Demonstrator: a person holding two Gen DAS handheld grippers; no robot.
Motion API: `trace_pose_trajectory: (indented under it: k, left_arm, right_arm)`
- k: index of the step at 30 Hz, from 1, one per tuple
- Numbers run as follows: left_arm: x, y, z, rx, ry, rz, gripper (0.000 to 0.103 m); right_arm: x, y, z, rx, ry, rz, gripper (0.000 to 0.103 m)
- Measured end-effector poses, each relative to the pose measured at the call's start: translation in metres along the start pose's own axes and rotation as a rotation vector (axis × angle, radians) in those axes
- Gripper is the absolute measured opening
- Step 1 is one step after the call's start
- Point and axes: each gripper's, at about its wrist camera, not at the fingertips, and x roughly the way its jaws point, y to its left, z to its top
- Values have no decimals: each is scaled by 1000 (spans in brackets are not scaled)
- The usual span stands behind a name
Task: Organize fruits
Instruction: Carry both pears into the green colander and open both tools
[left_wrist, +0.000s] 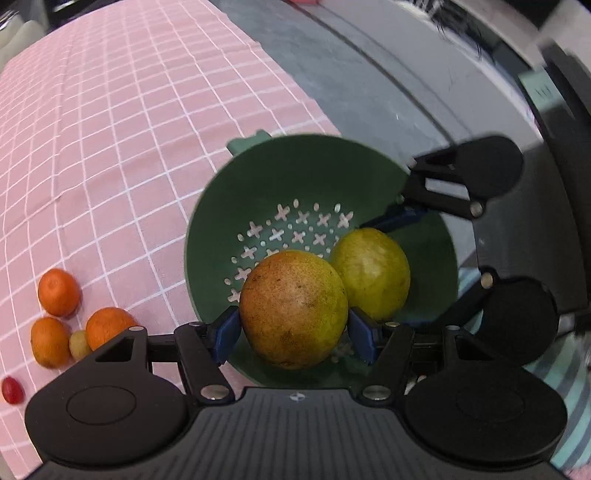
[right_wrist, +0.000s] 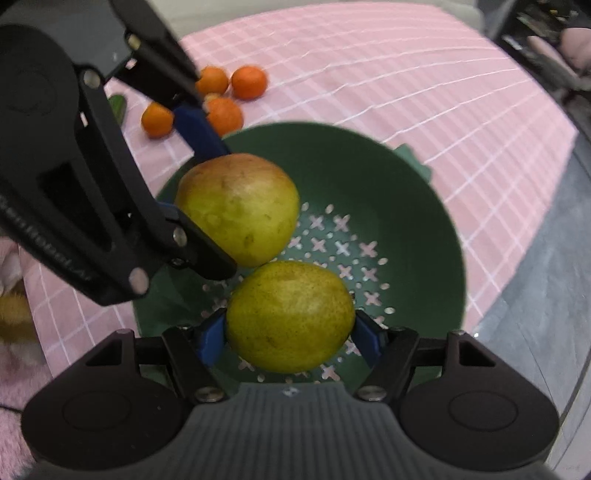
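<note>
I have both fruits over the green colander, which sits at the edge of the pink checked cloth on the bench. My left gripper has its jaws clamped on the russet-blushed pear; my right gripper has its jaws clamped on the greener pear. The two pears touch inside the colander's bowl. Beyond its rim, small oranges lie clustered on the cloth, a red grape tomato near them.
</note>
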Motion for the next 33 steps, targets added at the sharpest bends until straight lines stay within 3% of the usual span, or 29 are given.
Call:
trace_pose_trajectory:
  k: [9,19,24,27,33]
  left_arm:
    - [22,-12,6,107,82,38,72]
    - [29,-14,8,170,84,87,73]
    - [20,-5,13,117,54,42,73]
    - [14,-1,11,83,29,14,73]
    - [-18,-4,1,52,-72,-16,73]
  right_arm:
    - [23,-14,0,-19,63,75,68]
    - [30,-22,0,27,82,108,69]
    - [25,-21,1,46,91,118,70]
    - [16,-22,3,67,71,109,76]
    - [-11,-18,5,100,26,62,79]
